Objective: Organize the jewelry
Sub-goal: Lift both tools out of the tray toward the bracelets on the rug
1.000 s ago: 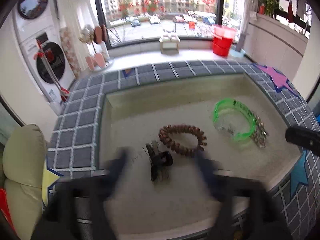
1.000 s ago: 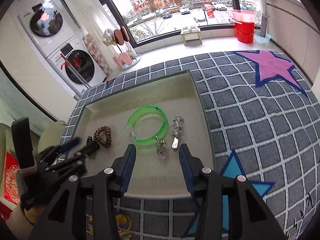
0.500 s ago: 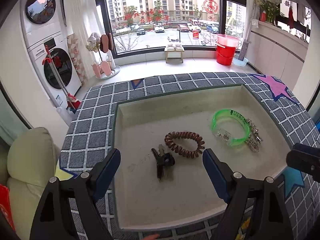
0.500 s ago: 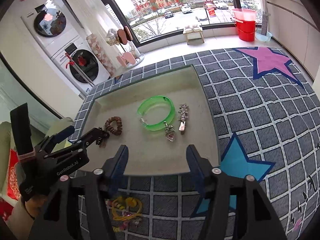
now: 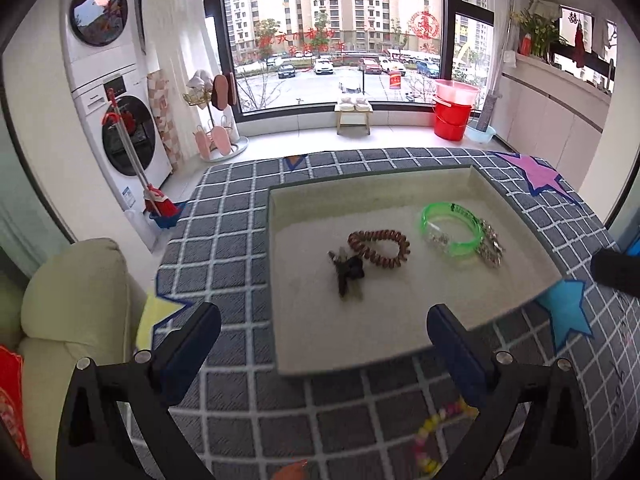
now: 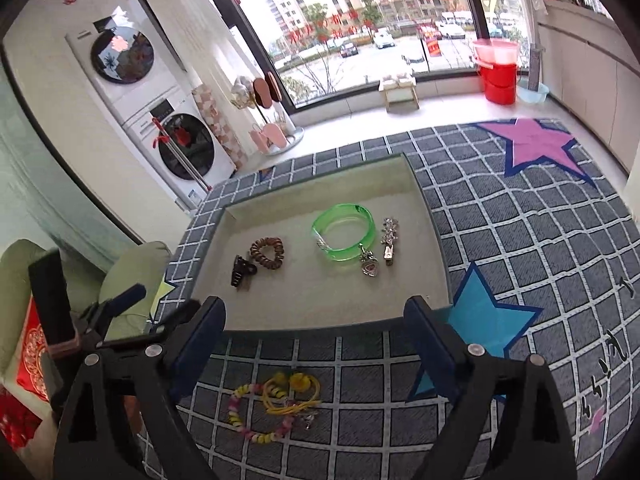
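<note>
A beige tray (image 5: 400, 332) (image 6: 320, 312) lies on a grey checked mat. In it are a black hair claw (image 5: 347, 271) (image 6: 241, 271), a brown spiral hair tie (image 5: 380, 247) (image 6: 267, 253), a green bangle (image 5: 450, 229) (image 6: 344, 233), a heart pendant (image 6: 368, 264) and a silver clip (image 6: 388, 240). On the mat before the tray lie a yellow hair tie (image 6: 292, 394) and a pink-yellow bead bracelet (image 6: 256, 420) (image 5: 436, 436). My left gripper (image 5: 324, 344) is open and empty, above the tray's near edge. My right gripper (image 6: 316, 336) is open and empty above the mat.
A cream sofa arm (image 5: 76, 288) stands left of the mat. Stacked washing machines (image 5: 116, 120) and a red mop (image 5: 160, 204) are at back left. A red bucket (image 5: 454, 114) and a small stool (image 5: 354, 114) stand by the window.
Both grippers have pulled back and risen from the tray. The right gripper's fingers have spread wider. The black hair claw lies in the tray where the left gripper was.
</note>
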A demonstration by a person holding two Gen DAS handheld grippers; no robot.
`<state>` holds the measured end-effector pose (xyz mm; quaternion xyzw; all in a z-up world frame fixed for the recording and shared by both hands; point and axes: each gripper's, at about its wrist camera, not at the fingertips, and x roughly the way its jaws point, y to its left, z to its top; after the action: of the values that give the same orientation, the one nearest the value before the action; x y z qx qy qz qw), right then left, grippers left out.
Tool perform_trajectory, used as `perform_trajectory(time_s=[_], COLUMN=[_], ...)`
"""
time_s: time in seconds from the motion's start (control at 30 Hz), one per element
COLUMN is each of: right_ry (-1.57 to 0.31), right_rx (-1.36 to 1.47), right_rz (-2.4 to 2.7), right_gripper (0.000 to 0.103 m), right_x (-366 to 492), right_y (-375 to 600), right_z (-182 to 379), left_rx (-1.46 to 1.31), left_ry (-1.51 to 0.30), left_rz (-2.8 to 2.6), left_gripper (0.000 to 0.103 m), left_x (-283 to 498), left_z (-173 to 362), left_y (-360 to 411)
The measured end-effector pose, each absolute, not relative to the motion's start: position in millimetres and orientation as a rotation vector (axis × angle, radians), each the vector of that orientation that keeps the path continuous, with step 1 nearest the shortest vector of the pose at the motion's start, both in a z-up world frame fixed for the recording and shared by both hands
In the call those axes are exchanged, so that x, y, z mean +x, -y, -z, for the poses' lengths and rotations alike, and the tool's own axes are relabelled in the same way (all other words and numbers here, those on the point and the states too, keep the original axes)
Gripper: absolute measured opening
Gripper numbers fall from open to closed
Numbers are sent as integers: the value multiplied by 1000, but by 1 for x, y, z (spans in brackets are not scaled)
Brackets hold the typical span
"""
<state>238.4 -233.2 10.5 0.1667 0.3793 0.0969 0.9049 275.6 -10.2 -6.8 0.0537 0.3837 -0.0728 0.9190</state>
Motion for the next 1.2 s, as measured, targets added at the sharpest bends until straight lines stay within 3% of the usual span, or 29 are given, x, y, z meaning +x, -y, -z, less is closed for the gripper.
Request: perform_trajectory(time_s=[0.5, 1.03, 1.17, 1.2], right_ry=[-927, -1079, -1096, -1104], right_rx=[276, 120, 77, 60], right_rz=[-211, -237, -226, -219], right_gripper=[93, 93, 86, 78], right_x=[196, 128, 118, 116], right_y=[222, 180, 165, 160], right_z=[11, 63, 72, 74], left_rx=[119, 180, 195, 201], left_ry=[-862, -917, -917, -913], left_rz=[224, 274, 285, 288], left_gripper=[103, 103, 103, 103], left_x=[226, 228, 228, 228], left_z=[33, 57, 61, 61], left_y=[-1, 24, 32, 34])
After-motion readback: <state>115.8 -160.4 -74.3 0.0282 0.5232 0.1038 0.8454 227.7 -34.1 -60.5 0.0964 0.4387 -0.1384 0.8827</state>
